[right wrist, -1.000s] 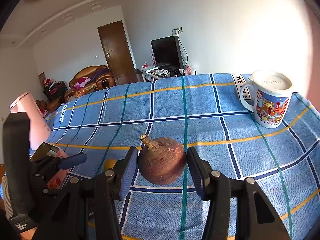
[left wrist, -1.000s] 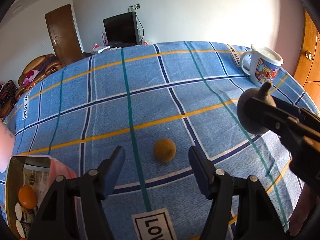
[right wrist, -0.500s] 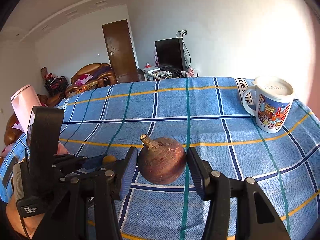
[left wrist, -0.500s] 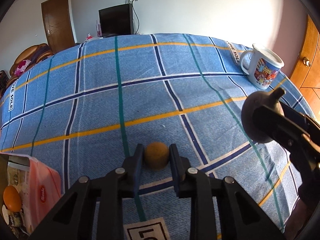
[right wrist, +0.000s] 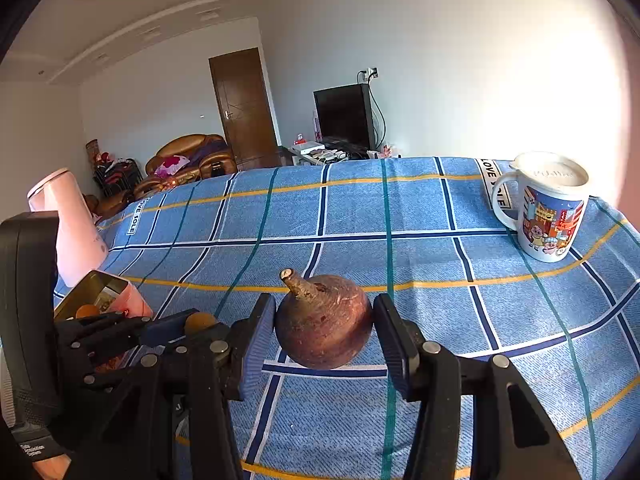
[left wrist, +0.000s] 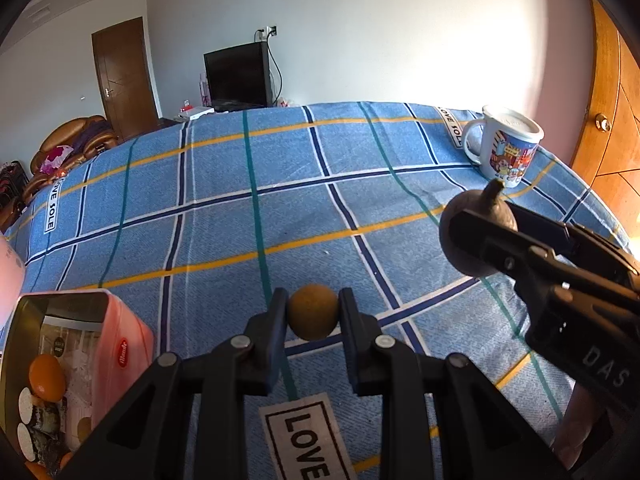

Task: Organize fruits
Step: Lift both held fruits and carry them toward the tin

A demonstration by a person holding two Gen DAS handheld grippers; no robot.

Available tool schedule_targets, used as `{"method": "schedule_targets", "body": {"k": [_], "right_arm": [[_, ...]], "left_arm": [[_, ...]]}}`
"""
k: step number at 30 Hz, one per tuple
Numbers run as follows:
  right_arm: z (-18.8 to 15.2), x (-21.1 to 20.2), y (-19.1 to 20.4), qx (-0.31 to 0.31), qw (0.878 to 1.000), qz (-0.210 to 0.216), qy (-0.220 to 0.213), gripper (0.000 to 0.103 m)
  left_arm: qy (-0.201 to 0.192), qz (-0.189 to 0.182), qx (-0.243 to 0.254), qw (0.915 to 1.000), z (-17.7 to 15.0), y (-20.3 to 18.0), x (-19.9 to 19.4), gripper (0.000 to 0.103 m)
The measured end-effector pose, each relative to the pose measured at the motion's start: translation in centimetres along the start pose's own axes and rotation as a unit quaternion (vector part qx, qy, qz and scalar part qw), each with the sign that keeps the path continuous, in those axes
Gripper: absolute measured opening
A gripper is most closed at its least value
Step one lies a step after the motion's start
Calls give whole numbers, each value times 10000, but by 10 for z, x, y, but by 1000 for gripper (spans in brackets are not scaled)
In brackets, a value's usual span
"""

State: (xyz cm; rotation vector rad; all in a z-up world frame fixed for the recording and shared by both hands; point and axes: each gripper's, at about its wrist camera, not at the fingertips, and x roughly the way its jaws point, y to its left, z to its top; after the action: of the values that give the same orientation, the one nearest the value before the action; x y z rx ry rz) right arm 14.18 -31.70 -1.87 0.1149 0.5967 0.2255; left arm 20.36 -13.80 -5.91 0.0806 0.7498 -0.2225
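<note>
Jaws of our left gripper (left wrist: 313, 317) clamp the small round brown fruit (left wrist: 313, 317) just above the blue checked cloth (left wrist: 224, 232); our right gripper (right wrist: 324, 328) grips the stemmed reddish fruit (right wrist: 324, 328). Pink tin (left wrist: 120, 344) sits left, holding 1 orange fruit (left wrist: 46, 376).

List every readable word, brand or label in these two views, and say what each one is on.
"LOVE": white patch on the tablecloth, nearest edge.
"LOVE SOLE": patch at the cloth's left edge.
"LOVE SOLE", partly hidden: patch beside the mug.
"DAS", cut off: right tongs' body.
Red oval logo on the pink tin: too small to read.
Raised writing on the mug lid: too faint.
Label on the left tongs' body: too small.
</note>
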Motion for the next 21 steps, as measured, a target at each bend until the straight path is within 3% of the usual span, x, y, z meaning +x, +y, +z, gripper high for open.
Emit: {"method": "schedule_targets", "body": {"k": [21], "right_arm": [[-5,-37,12,-246,9951,-358,-883,53]], "left_arm": [[-813,430,-104,9957,-17,8,-41,27]]}}
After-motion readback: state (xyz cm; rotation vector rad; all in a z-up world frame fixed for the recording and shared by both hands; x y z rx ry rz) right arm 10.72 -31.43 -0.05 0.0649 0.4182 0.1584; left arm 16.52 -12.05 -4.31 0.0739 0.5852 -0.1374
